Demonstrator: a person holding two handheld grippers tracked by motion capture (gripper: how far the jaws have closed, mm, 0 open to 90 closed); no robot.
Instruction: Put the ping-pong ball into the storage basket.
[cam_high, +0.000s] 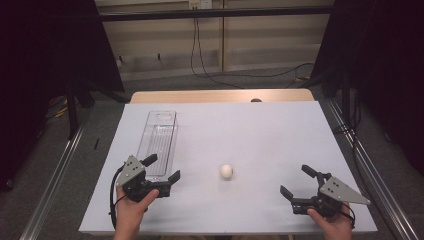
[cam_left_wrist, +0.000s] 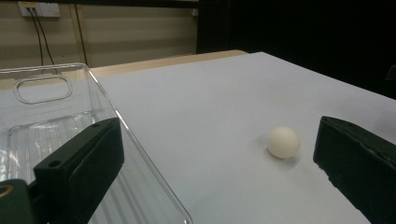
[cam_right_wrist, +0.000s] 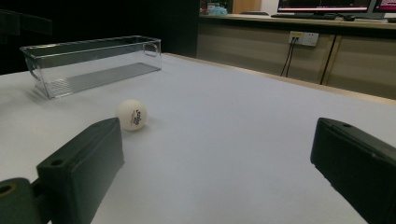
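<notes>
Clear bin (cam_high: 159, 142) beside ball (cam_high: 226, 171) (apart)

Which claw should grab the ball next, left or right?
Left, probably. In the high view the left claw is open and closer to the white ball, and sits beside the clear bin. The right claw is open too, but farther from the ball and the bin.
</notes>
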